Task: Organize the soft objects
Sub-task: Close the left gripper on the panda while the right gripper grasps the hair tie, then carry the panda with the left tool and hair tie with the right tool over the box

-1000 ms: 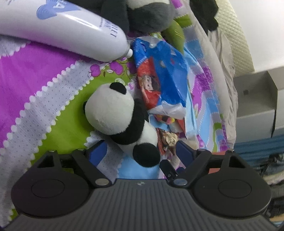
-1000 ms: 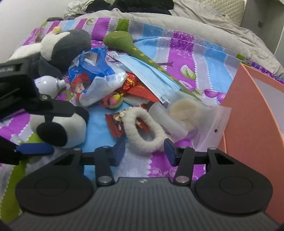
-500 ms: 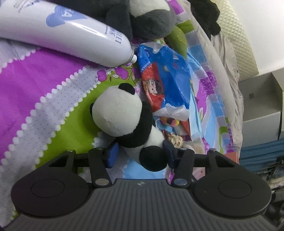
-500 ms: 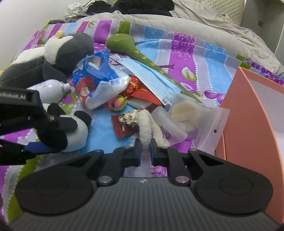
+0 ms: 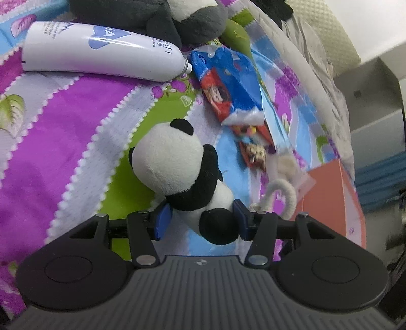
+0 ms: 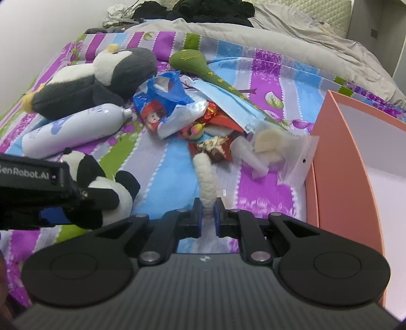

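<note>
A bed is taking up most of both views, and a striped patchwork bedspread (image 6: pixel 266 76) in purple, blue, green and grey is covering it. Beyond the bedspread's far edge, a plain grey blanket (image 6: pixel 291 48) is lying rumpled. Behind the blanket, a cream quilted headboard (image 6: pixel 314 10) is standing against a white wall (image 5: pixel 355 22). Dark clothing (image 6: pixel 203 10) is lying heaped at the blanket's far side. Beside the headboard, a grey cabinet (image 5: pixel 373 101) is standing. Even indoor light is falling throughout.
</note>
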A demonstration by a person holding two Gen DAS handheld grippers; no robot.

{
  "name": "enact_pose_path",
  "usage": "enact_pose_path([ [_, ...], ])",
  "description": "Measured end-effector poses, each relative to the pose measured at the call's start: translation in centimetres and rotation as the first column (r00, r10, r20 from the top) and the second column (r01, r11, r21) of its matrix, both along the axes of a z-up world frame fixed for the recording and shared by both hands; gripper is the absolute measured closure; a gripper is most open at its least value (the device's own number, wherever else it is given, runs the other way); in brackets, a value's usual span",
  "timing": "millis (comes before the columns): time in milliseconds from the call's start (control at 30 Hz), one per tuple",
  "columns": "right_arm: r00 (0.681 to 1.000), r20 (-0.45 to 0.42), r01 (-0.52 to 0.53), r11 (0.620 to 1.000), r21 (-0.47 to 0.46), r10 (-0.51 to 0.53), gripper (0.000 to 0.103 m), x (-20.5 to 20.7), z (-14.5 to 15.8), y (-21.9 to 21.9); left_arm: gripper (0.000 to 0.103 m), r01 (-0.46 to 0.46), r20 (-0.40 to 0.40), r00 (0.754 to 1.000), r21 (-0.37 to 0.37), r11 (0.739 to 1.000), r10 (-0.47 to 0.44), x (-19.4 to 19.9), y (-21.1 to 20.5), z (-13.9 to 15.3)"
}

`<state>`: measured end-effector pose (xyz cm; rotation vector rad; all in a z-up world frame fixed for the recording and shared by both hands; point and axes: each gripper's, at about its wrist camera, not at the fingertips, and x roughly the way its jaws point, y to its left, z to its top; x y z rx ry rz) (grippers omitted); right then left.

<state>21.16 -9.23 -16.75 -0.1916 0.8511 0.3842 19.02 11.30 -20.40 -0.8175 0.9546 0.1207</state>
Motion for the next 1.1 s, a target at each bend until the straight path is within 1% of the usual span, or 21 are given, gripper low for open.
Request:
enact_pose_path([
  [167, 1.000, -0.014, -0.001, 1.000, 0.016, 0.001, 0.090, -2.0, 0.5, -0.1, 0.045, 0.059, -0.008, 0.998, 0.056, 0.997, -0.058, -2.0, -0.3, 1.1],
  [367, 1.000, -0.020, 0.007, 0.999, 0.031, -0.006, 0.090, -4.8, 1.2, -0.7, 0.045, 0.122, -0.009, 0.993, 0.125, 0.985, -0.122, -4.3, -1.0, 2.3],
  [467, 0.999, -0.031, 0.028, 0.998, 0.050, -0.026, 0.090, -6.0, 1.6, -1.4, 0.046, 0.172, -0.016, 0.985, 0.162, 0.972, -0.171, -5.4, -1.6, 2.8],
  [667, 0.998, -0.029, 0.054, 0.995, 0.084, -0.052, 0.090, -8.5, 2.4, -2.7, 0.046, 0.235, -0.027, 0.972, 0.237, 0.943, -0.235, -7.8, -3.4, 3.7],
  [800, 0.998, -0.029, 0.060, 0.993, 0.099, -0.057, 0.090, -9.9, 2.8, -3.2, 0.048, 0.252, -0.039, 0.967, 0.264, 0.931, -0.251, -9.1, -4.0, 4.3],
  [867, 0.998, -0.027, 0.057, 0.993, 0.100, -0.055, 0.090, -10.5, 3.0, -3.3, 0.048, 0.254, -0.038, 0.967, 0.265, 0.930, -0.254, -9.5, -4.1, 4.6],
  [1100, 0.998, -0.002, 0.062, 0.991, 0.118, -0.063, 0.090, -11.6, 4.3, -4.0, 0.049, 0.259, -0.005, 0.963, 0.292, 0.921, -0.269, -10.7, -4.5, 6.5],
])
